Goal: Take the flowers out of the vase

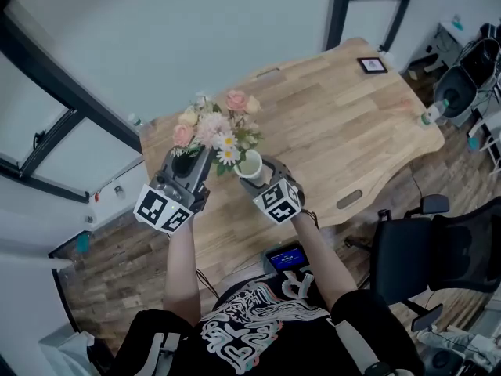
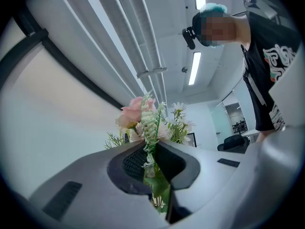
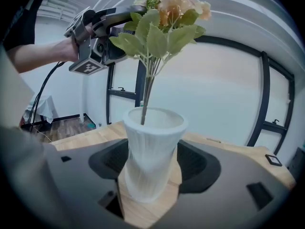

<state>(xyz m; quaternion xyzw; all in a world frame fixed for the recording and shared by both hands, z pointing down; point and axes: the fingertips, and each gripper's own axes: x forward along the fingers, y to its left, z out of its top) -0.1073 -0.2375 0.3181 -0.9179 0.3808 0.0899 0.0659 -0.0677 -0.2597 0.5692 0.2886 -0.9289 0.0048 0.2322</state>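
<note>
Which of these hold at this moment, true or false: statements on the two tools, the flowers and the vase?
1. The left tool is closed on the flowers. True.
2. The right tool has nothing between its jaws. False: the white vase stands between them, gripped on both sides.
3. The stems reach down inside the vase's rim. True.
4. The vase lies tipped over on the floor. False: it stands upright on the wooden table.
</note>
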